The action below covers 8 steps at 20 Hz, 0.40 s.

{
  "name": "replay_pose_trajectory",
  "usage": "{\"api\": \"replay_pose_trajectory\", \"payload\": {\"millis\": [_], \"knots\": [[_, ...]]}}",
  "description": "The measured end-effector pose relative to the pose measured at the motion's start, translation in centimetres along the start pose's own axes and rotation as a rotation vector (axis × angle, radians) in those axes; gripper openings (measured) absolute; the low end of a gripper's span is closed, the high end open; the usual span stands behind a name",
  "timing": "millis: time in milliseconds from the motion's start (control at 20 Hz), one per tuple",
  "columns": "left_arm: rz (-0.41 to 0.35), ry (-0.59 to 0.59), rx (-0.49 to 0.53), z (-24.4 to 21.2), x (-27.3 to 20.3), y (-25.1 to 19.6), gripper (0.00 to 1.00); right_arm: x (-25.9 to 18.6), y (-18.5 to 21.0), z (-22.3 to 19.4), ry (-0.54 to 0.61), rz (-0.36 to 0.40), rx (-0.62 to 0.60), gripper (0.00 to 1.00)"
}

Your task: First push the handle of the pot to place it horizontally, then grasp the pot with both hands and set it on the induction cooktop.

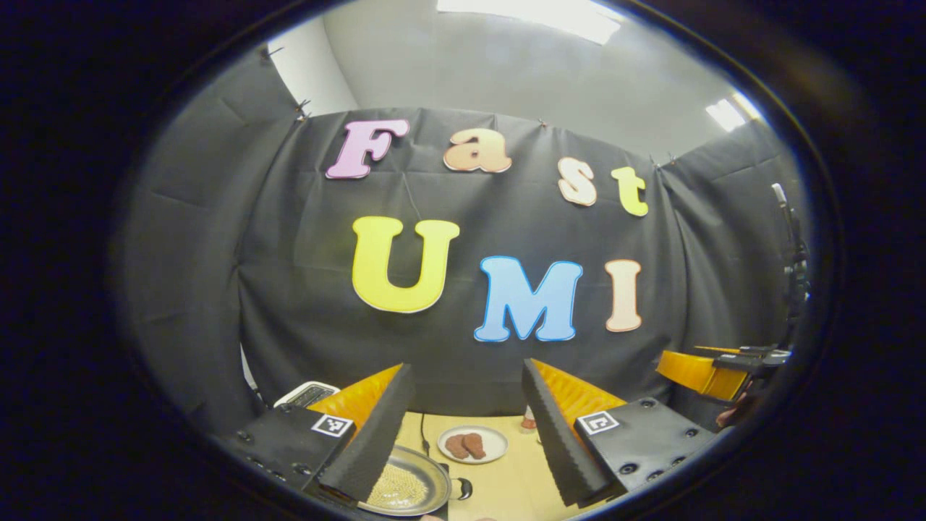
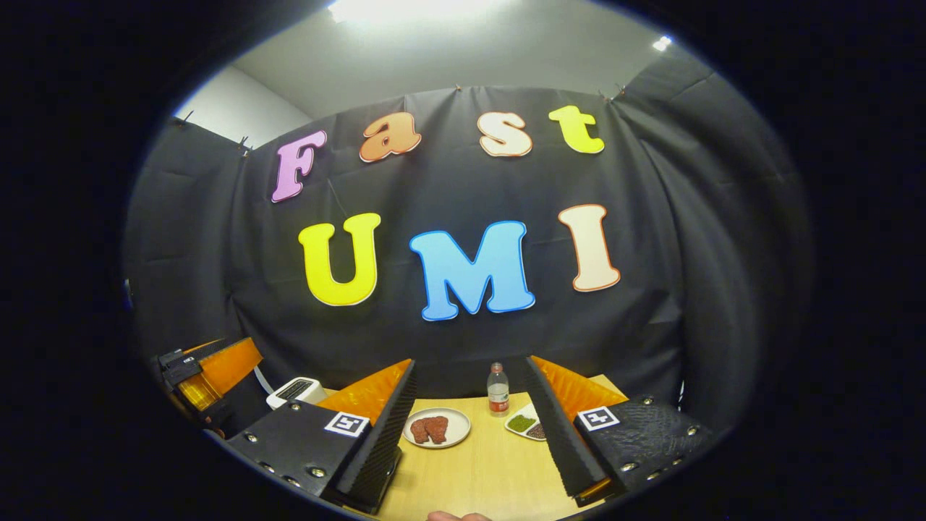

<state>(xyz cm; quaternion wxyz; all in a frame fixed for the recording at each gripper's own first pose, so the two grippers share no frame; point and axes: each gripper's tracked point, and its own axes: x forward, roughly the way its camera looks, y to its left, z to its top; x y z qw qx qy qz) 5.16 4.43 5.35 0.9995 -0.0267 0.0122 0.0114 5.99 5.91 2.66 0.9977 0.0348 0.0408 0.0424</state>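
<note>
- In the left gripper view, the left gripper [image 1: 470, 434] hangs above the wooden table [image 1: 506, 485] with its fingers spread wide and nothing between them.
- The pot [image 1: 409, 488] sits low in that view, just by the left finger; it is a shallow metal pan with pale grains inside, and its dark handle [image 1: 463, 488] points to the right.
- Beyond the pot lies a white plate [image 1: 474, 443] with two brown pieces of meat.
- A white appliance [image 1: 307, 394] stands at the table's left edge; whether it is the cooktop cannot be told.
- The right gripper [image 1: 712, 369] appears at the far right of that view, raised off the table.
- In the right gripper view, the right gripper [image 2: 470, 434] is likewise wide apart and empty over the table.
- Ahead of it stand a small bottle [image 2: 498, 391] and a dish of green and dark bits [image 2: 527, 425].
</note>
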Motion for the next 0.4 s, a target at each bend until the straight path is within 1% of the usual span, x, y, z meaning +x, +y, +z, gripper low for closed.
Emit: {"api": "replay_pose_trajectory", "payload": {"millis": [100, 250, 300, 350, 400], "knots": [[0.014, 0.001, 0.025, -0.1, -0.6, -1.1, 0.95, -0.2, -0.9, 0.1, 0.006, 0.016, 0.004, 0.89], [0.004, -0.007, 0.03, -0.1, -0.9, -3.6, 0.96, -0.6, -2.3, -0.2, 0.026, 0.041, 0.002, 0.89], [0.003, -0.009, 0.037, 0.0, -0.9, -4.3, 0.95, -0.6, -2.7, -0.3, 0.036, 0.049, -0.001, 0.89], [0.005, -0.011, 0.042, 0.1, -0.9, -4.9, 0.98, -0.7, -3.1, -0.4, 0.041, 0.057, -0.004, 0.89], [0.009, -0.014, 0.045, 0.3, -1.0, -5.6, 0.96, -0.7, -3.5, -0.3, 0.047, 0.061, -0.006, 0.89]]}}
